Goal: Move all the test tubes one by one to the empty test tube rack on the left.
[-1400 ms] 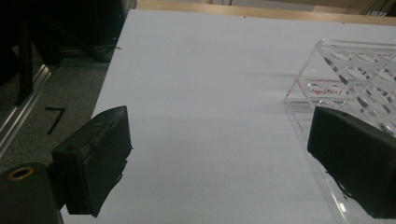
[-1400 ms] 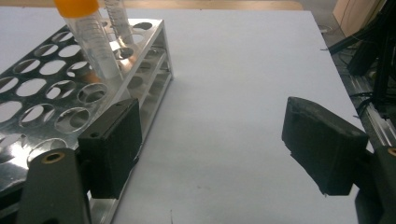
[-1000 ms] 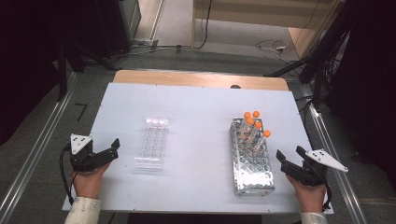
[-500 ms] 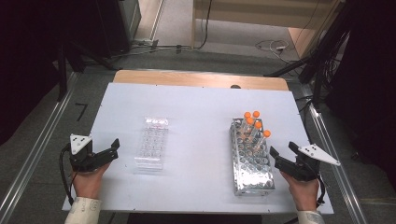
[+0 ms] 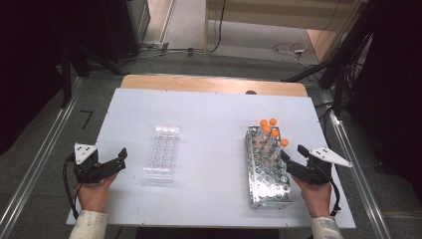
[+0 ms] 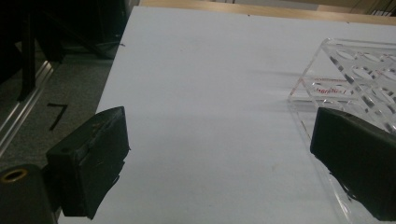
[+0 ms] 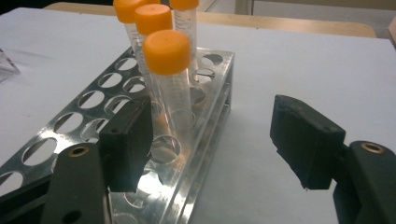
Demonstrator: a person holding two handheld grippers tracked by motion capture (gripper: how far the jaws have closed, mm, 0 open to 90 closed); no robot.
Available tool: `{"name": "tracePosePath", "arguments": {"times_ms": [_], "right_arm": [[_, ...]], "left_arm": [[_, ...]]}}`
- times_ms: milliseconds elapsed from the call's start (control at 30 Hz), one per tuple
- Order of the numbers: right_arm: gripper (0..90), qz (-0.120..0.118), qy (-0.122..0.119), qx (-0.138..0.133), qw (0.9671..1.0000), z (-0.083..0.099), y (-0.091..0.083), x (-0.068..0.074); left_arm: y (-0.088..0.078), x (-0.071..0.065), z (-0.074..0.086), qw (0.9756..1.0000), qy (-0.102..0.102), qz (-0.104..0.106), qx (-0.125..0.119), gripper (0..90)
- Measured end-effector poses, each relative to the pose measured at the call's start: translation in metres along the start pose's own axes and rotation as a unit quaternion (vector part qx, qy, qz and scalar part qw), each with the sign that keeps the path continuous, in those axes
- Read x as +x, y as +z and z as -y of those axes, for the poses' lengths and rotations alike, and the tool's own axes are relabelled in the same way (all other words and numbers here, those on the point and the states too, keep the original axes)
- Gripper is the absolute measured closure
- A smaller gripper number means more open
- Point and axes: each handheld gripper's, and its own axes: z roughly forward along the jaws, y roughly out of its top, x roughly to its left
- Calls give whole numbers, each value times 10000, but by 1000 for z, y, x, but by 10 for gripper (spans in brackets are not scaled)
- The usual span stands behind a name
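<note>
Lower right of the high view: one shiny perforated metal tube rack | five clear tubes with orange caps at its far end | right gripper just closing, jaws apart astride rack's edge, gripping nothing | lower left: left gripper wide, empty | one clear plastic well rack beside it

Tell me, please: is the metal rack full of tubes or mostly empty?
Mostly empty. The metal rack holds a few orange-capped tubes at its far end; its other holes are bare.
</note>
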Motion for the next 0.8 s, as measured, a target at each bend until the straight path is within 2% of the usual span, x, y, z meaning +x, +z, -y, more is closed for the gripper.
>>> {"name": "tracePosePath", "arguments": {"times_ms": [367, 800], "right_arm": [[475, -248, -234, -36, 9994, -3, 13, 5], [662, -326, -524, 10, 9981, -2, 20, 9]], "left_arm": [[0, 0, 0, 10000, 1, 23, 30, 41], [0, -1, 0, 10000, 24, 5, 25, 37]]}}
